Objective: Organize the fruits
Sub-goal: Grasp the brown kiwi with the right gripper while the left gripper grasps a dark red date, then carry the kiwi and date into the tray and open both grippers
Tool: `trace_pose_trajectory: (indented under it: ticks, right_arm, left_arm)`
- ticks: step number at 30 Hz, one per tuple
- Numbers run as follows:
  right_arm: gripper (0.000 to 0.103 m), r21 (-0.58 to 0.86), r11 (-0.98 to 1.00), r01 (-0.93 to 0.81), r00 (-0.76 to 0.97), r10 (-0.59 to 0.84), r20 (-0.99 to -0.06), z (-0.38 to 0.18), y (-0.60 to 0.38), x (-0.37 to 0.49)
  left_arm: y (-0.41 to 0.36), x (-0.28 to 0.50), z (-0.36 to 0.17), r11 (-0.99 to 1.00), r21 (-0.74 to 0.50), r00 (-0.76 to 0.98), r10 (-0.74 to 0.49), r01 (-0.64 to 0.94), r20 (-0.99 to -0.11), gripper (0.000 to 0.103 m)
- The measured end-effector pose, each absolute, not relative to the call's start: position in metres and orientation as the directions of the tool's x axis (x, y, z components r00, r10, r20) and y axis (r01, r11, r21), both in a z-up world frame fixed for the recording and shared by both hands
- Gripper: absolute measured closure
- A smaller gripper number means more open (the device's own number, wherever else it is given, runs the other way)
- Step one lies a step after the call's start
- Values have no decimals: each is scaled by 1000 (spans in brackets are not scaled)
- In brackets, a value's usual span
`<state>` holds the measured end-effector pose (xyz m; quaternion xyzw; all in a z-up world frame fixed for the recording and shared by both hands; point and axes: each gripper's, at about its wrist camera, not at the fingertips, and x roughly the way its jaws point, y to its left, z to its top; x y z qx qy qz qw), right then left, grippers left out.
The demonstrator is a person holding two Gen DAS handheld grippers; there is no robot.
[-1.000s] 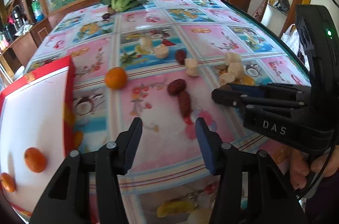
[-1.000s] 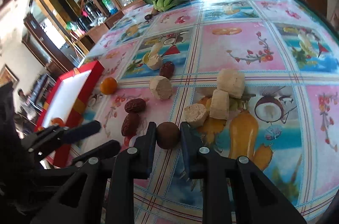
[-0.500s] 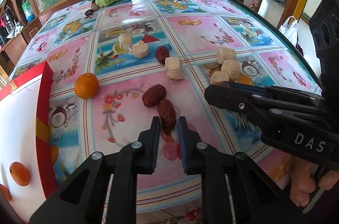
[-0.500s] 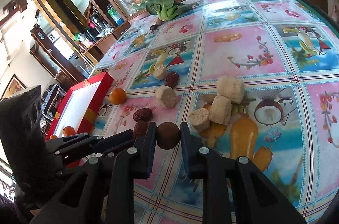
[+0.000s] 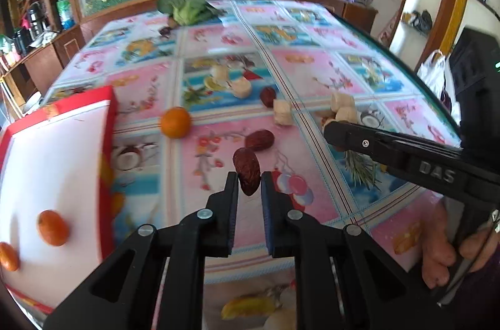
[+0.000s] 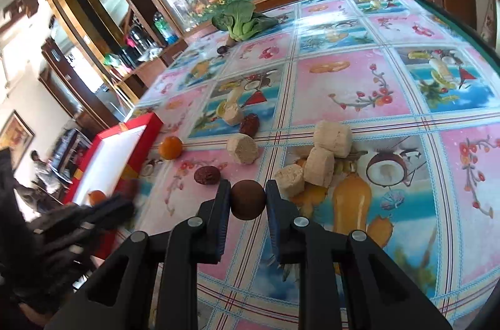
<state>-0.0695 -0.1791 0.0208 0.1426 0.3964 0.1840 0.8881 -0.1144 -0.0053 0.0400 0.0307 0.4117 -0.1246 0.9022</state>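
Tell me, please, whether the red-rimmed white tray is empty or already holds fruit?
It already holds fruit: the red-rimmed white tray has two small orange fruits on its near white floor, the second at the frame edge.

Tangerine (image 5: 175, 122) lies between box (image 5: 109, 117) and date (image 5: 259, 140).

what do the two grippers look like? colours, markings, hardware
Both are matte black plastic. The left gripper and right gripper each have two angular fingers with cut-out arms, silver pivot rivets and dark blue pads. Seen from the left wrist, the right gripper's side reads "DAS" in raised grey letters, has a silver screw, and its body shows a green LED. A bare hand holds it.
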Motion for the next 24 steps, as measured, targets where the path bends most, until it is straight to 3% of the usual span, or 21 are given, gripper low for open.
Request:
trace_pose_trajectory:
  ticks: [4,16,24]
  right_arm:
    - [82,327,909,-259,632,416,-654,27,-150,-78]
    - [82,351,798,-490,511,589,-626,49,-20,-90]
    - [82,324,764,-557,450,606,-655,39,42,-96]
  left_arm:
    - [18,-128,56,979,-37,682,-166,201,-713,87]
    - [106,-151,72,998,50,771,55,-31,-634,87]
    - [163,-158,61,984,67,751,171,-167,-638,87]
